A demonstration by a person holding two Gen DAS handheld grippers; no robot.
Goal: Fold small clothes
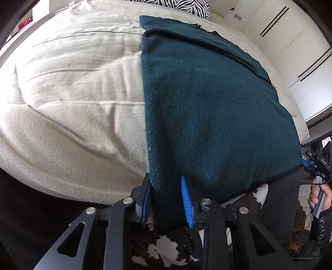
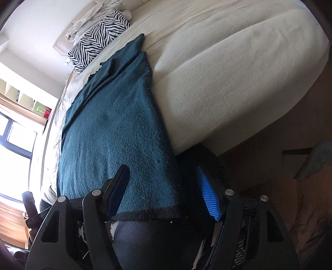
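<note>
A dark teal knitted garment (image 1: 207,103) lies stretched along the cream bed (image 1: 72,93), its near end hanging over the bed's front edge. My left gripper (image 1: 166,184) has its blue pads on either side of the garment's near left corner, jaws partly apart with cloth between them. In the right wrist view the same garment (image 2: 116,135) runs away from me. My right gripper (image 2: 164,182) stands wide open around its near right corner and hem, with cloth lying between the fingers. The right gripper also shows at the far right of the left wrist view (image 1: 319,166), held by a hand.
A zebra-striped pillow (image 2: 99,39) lies at the head of the bed, with crumpled white cloth (image 2: 93,16) behind it. White wardrobe doors (image 1: 290,41) stand to the right. A window (image 2: 16,145) is on the left. A black-and-white patterned rug (image 1: 166,249) lies below the bed edge.
</note>
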